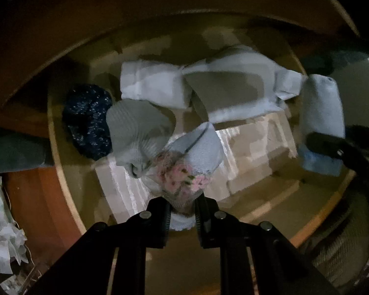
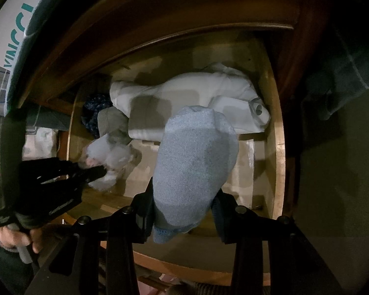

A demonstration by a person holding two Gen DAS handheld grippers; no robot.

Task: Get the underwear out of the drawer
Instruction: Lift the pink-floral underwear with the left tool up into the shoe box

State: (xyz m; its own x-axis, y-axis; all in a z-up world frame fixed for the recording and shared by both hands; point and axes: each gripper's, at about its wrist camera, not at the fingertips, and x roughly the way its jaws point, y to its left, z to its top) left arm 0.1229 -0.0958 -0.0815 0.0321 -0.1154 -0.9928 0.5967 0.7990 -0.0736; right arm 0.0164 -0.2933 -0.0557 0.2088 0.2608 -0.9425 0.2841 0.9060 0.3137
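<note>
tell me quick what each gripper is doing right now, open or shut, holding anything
Left gripper: shut on the pink floral underwear, above the drawer.
Right gripper: shut on the light blue garment.

underwear [image 1: 182, 179]: pink floral | sock [image 2: 194, 162]: light blue | bundle [image 1: 88, 120]: navy speckled

In the lower centre of the frame, the right gripper [image 2: 184, 211] is clamping a rolled light-blue garment [image 2: 194, 167] over the open wooden drawer [image 2: 275, 132]. At lower left, the left gripper [image 2: 100, 172] is pinching a white floral piece of underwear [image 2: 108, 157], a hand [image 2: 14, 236] gripping its handle. White folded cloth [image 2: 196, 91] is lying along the drawer's upper part, with a dark speckled bundle [image 2: 93, 113] to its left.
</note>
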